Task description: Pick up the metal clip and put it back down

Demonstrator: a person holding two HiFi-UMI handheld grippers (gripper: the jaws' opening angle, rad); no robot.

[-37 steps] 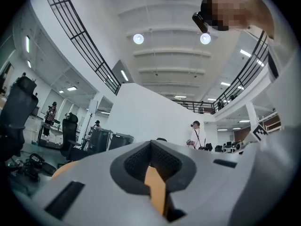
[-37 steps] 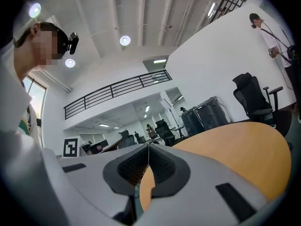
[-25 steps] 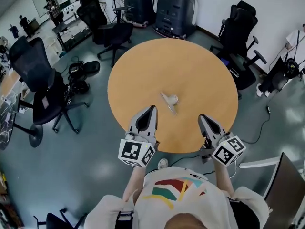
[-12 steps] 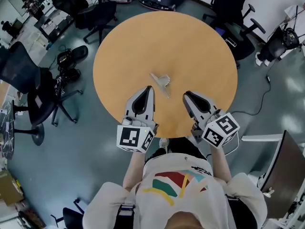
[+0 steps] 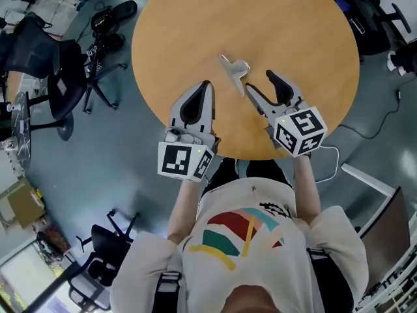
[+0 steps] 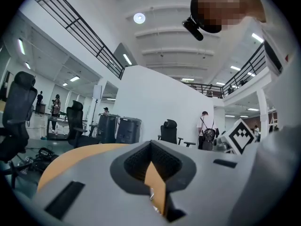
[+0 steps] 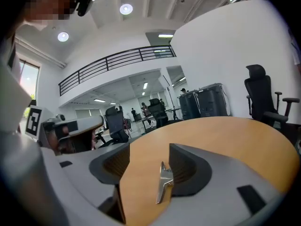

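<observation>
The metal clip (image 5: pixel 233 69), small and silver, lies flat on the round wooden table (image 5: pixel 293 25) toward its near side. My right gripper (image 5: pixel 259 83) hovers just behind it with its jaws opening. In the right gripper view the clip (image 7: pixel 163 181) shows in the gap of the right gripper (image 7: pixel 148 168), close to the right-hand jaw, and neither pad presses on it. My left gripper (image 5: pixel 206 85) rests over the table's near edge, to the left of the clip. The left gripper view shows the left gripper (image 6: pixel 153 173) shut with nothing held.
Black office chairs (image 5: pixel 45 51) stand on the grey floor to the table's left, and another (image 5: pixel 374 12) to the right. A cable (image 5: pixel 384 119) runs over the floor at the right. The table's near edge lies just under both grippers.
My right gripper has moved forward up to the clip and its jaws have gone from shut to wide apart. The left gripper stays shut near the table edge. The head view has tilted further down.
</observation>
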